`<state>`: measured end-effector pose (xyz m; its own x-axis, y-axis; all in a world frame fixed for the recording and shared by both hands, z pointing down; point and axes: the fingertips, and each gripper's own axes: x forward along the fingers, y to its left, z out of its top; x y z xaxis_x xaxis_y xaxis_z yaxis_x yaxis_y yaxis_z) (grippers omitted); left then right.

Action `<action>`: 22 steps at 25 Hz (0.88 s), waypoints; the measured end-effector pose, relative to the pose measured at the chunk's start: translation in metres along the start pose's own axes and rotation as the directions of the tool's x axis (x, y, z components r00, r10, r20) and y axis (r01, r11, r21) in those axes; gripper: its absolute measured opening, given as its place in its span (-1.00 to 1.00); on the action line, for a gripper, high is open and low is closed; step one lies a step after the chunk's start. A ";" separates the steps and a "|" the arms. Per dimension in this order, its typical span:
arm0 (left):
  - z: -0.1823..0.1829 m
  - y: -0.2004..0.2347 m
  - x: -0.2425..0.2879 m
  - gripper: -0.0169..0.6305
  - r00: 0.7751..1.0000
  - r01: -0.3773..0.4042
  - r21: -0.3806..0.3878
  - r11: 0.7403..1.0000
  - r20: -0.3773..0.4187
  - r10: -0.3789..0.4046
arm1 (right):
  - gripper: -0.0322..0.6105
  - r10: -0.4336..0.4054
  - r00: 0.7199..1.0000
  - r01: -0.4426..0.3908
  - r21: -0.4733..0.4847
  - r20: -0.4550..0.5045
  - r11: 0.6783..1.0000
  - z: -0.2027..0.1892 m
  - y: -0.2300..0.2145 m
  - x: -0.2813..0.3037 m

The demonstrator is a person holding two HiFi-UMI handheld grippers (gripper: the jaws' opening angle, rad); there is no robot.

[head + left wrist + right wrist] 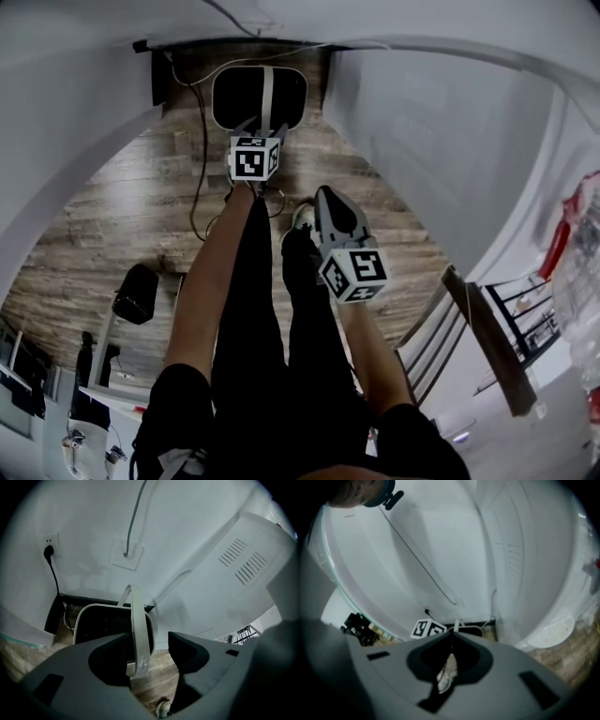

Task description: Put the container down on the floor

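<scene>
The container is a black tub with a white rim and an upright white bail handle. It rests on the wood floor against the wall. My left gripper hovers just over it. In the left gripper view the jaws of the left gripper stand wide apart, and the handle rises between them, close to the left jaw, with no pad pressing on it. The tub lies beyond. My right gripper hangs lower right over my feet, and its tips meet with nothing held.
A cable runs from a wall socket across the floor beside the tub. A large white appliance stands to the right. A chair is at lower right, a black object at left, and my shoe is below the tub.
</scene>
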<state>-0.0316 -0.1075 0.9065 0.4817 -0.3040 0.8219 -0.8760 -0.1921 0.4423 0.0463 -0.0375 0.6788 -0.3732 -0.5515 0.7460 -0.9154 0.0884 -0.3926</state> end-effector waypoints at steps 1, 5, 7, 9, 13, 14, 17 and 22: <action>-0.001 0.000 -0.003 -0.10 1.000 -0.006 -0.003 1.000 0.001 0.006 | -0.79 0.000 1.000 0.000 0.000 0.001 1.000 0.000 0.000 -0.002; -0.003 0.002 -0.021 -0.10 0.999 -0.032 -0.032 0.999 0.019 0.032 | -0.79 0.001 1.000 0.000 -0.003 0.012 1.000 0.006 0.002 -0.010; -0.001 0.002 -0.036 -0.10 0.998 -0.043 -0.047 0.998 0.039 0.045 | -0.79 0.000 1.000 0.000 -0.005 0.020 1.000 0.011 0.002 -0.016; 0.000 -0.001 -0.058 -0.10 0.996 -0.051 -0.058 0.997 0.066 0.055 | -0.79 -0.001 1.000 0.001 -0.003 0.028 1.000 0.016 0.002 -0.024; 0.010 -0.012 -0.120 -0.41 0.986 -0.070 -0.078 0.994 0.148 0.081 | -0.79 0.004 0.998 -0.004 -0.006 0.063 1.000 0.034 0.009 -0.045; 0.015 -0.016 -0.140 -0.58 0.980 -0.069 -0.092 0.993 0.179 0.085 | -0.79 0.008 0.997 -0.007 -0.009 0.073 1.000 0.040 0.012 -0.052; 0.020 -0.048 -0.210 -0.86 0.961 -0.024 -0.140 0.990 0.270 0.062 | -0.79 0.015 0.997 -0.013 -0.019 0.075 1.000 0.049 0.023 -0.091; 0.075 -0.102 -0.327 -0.86 0.878 -0.016 -0.042 0.999 0.477 0.034 | -0.79 0.050 0.988 -0.040 -0.070 0.146 0.997 0.088 0.044 -0.138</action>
<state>-0.0981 -0.0586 0.5655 0.4045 -0.7184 0.5659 -0.8838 -0.1478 0.4440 0.0708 -0.0312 0.5113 -0.3930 -0.6614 0.6388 -0.9079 0.1689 -0.3836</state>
